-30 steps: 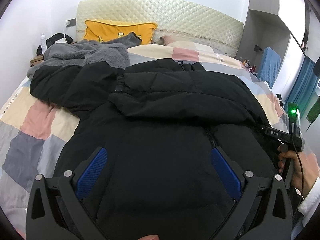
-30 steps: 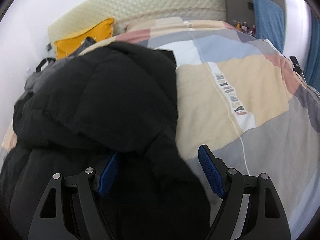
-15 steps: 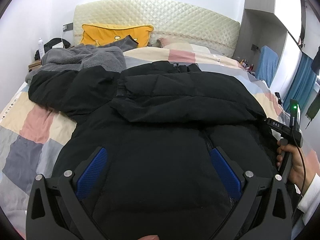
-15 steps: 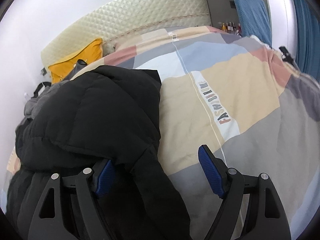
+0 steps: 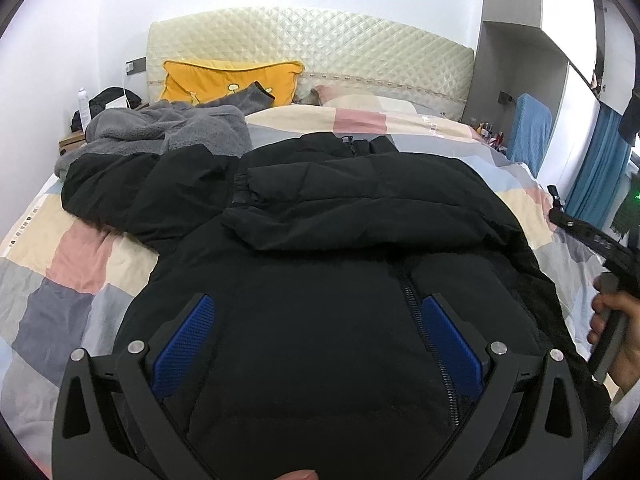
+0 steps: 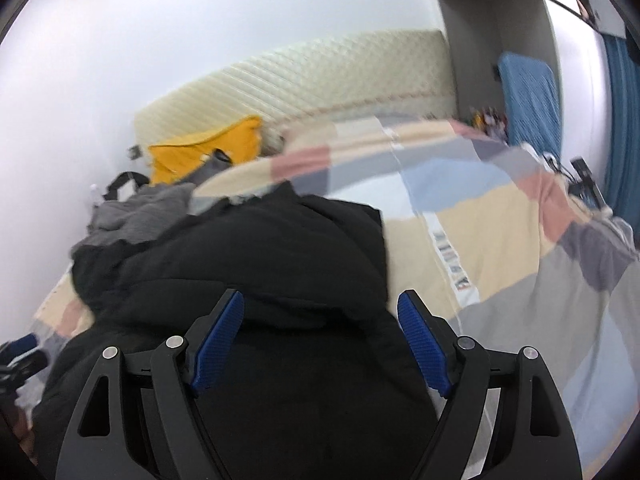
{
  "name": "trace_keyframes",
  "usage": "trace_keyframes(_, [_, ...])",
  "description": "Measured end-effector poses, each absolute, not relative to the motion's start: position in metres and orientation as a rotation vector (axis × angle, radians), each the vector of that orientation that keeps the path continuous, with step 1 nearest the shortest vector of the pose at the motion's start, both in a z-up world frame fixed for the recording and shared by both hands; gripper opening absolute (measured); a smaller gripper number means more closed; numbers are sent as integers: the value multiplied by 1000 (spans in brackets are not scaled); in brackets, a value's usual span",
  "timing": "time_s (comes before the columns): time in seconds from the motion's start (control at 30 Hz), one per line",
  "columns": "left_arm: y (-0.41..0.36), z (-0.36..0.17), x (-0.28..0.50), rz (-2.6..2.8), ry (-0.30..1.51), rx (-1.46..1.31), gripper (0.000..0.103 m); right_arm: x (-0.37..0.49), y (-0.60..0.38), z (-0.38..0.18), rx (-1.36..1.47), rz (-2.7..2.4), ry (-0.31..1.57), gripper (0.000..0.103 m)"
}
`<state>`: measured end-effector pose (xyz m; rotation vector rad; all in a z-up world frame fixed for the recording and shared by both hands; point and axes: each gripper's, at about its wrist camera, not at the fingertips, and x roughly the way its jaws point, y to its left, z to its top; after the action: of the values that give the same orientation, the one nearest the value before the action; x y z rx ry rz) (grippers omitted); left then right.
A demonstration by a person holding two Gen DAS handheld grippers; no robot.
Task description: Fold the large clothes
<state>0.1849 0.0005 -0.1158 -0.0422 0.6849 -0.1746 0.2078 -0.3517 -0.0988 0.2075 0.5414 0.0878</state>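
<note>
A large black puffer jacket (image 5: 328, 240) lies on the bed with its right sleeve (image 5: 360, 208) folded across the chest and the other sleeve (image 5: 132, 184) spread to the left. My left gripper (image 5: 316, 336) is open and empty over the jacket's lower front, beside the zipper (image 5: 420, 320). My right gripper (image 6: 320, 336) is open and empty above the jacket (image 6: 260, 264) near its right edge. The right gripper's body also shows at the right edge of the left wrist view (image 5: 600, 244), held in a hand.
The bed has a patchwork quilt (image 5: 60, 264) in pink, cream and grey. A grey fleece garment (image 5: 168, 128) and a yellow pillow (image 5: 232, 80) lie near the quilted headboard (image 5: 320, 44). A blue towel (image 5: 528, 128) hangs at the right; a nightstand (image 5: 76, 140) stands left.
The right gripper has lifted off the jacket's right edge and swung left and up, so the jacket now fills the space below its fingers. The left gripper has barely moved.
</note>
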Motion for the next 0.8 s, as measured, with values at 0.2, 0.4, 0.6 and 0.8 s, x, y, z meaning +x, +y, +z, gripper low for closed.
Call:
trace_keyframes(0.2, [-3, -113, 178, -180, 680, -40, 103, 170, -329, -83, 189, 150, 505, 79])
trace_keyframes(0.4, [-7, -110, 169, -203, 671, -41, 103, 129, -317, -73, 114, 139, 478, 79])
trace_keyframes(0.6, [-12, -110, 161, -222, 670, -30, 103, 97, -328, -78, 184, 131, 514, 79])
trace_keyframes(0.8, [-17, -112, 158, -213, 668, -8, 103, 82, -324, -69, 156, 117, 434, 79])
